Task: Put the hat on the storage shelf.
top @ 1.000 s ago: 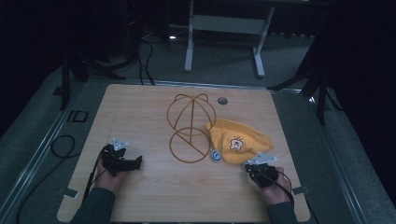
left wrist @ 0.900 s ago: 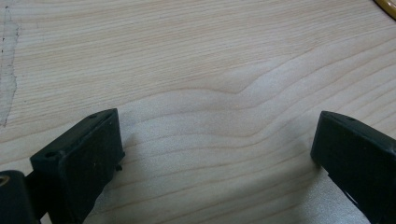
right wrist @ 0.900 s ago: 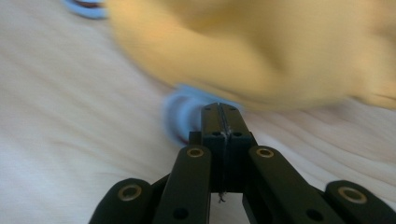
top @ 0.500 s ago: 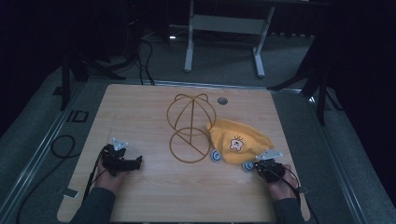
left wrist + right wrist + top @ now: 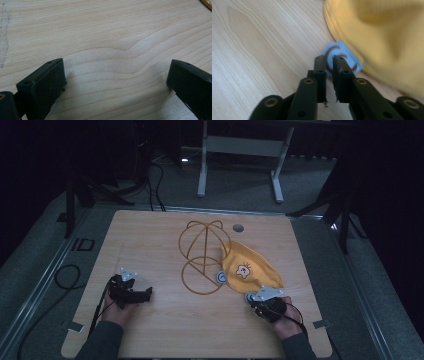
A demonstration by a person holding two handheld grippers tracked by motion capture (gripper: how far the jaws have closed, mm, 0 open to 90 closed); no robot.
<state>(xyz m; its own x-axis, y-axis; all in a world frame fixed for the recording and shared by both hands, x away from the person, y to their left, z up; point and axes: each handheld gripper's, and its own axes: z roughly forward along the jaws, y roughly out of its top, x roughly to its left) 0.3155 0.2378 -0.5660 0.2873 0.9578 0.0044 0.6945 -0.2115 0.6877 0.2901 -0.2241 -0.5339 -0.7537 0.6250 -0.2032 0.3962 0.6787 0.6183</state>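
We look down on a pale wooden table in a dark room. Near its middle lies a wire frame of golden hoops, and we place everything else from it.

Touching the frame's right side lies a yellow cap, soft and flattened, with a small cartoon patch on top. Two round blue tags sit at the cap's near edge: one just beside the frame's lower hoop, the other farther right and nearer the person.

The right gripper is at that second tag, right of the frame and towards the person, held in a hand that comes in from the bottom edge. In the right gripper view its black jaws are nearly pressed together, with the tag at their tips and the cap's yellow cloth just behind it. We think the jaws pinch the tag's rim, though the picture is blurred there and we cannot be sure of the contact.

The left gripper rests on the table well left of the frame, towards the person, held in the other hand. In the left gripper view its jaws are spread wide over bare wood, with nothing between them. A sliver of the frame shows at the top right corner of that view.

A small dark round hole sits in the table beyond the frame, to its right.
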